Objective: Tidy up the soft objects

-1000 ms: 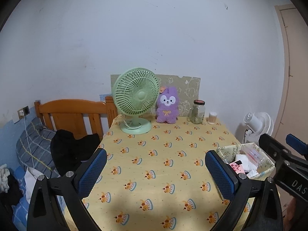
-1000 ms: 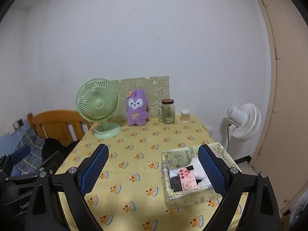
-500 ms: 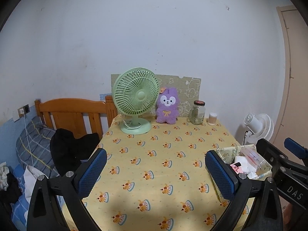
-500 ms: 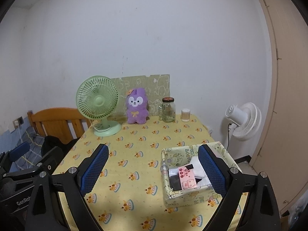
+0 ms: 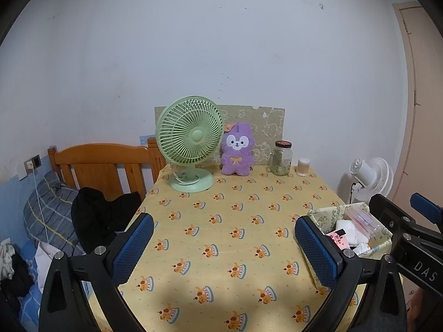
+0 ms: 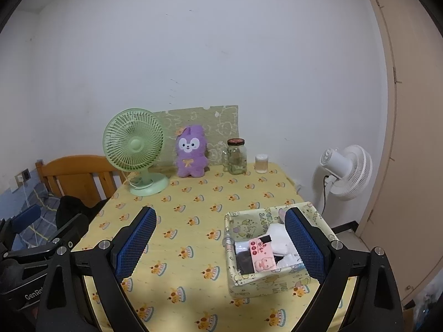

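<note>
The purple plush rabbit (image 6: 191, 151) sits upright at 12 o'clock on the yellow surface (image 6: 193, 238), against a green board (image 6: 213, 121). A green fan (image 6: 135, 149) stands at its 9 o'clock, a glass jar (image 6: 236, 156) at its 3 o'clock. A fabric basket (image 6: 260, 282) of soft packets lies at 4 o'clock. The left claw (image 5: 221, 251) and right claw (image 6: 218, 246) both gape wide, holding nothing.

The left tool (image 5: 224, 246) hangs over the yellow-clothed desk (image 5: 235, 215) with its jaws spread wide and nothing between them. A purple plush rabbit (image 5: 237, 149) sits upright at the far edge, just beside a green fan (image 5: 189, 141).
</note>
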### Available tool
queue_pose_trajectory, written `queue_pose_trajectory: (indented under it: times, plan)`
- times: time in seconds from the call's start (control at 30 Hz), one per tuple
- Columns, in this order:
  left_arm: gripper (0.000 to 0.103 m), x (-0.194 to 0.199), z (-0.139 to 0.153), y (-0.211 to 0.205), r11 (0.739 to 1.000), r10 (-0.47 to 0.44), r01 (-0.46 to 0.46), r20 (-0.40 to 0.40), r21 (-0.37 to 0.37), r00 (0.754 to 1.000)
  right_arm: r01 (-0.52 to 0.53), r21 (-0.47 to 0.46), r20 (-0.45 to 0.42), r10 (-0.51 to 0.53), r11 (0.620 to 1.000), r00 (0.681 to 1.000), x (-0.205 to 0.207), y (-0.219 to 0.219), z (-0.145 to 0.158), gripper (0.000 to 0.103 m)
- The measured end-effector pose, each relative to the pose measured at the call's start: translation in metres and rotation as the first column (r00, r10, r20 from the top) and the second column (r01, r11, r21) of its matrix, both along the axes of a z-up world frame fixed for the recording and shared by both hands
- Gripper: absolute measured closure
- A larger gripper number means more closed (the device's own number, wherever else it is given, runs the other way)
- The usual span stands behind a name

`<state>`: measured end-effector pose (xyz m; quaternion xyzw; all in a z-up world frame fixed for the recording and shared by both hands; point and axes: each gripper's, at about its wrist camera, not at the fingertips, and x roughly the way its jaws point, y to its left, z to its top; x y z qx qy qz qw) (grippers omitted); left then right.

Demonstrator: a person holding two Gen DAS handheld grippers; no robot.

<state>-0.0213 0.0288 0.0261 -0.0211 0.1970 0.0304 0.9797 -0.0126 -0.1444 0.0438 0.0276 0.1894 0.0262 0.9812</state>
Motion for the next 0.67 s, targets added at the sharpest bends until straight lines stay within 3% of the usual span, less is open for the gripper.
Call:
queue_pose_trajectory:
  times: [0.67]
  plan:
    - [0.0,0.0031,-0.0039,-0.0051,1.0,-0.011,0.011,-0.011,0.009,1.0,0.008,0.003,-0.012,-0.008,1.0,1.0,0.0038,-0.0041,-0.0008,0.007]
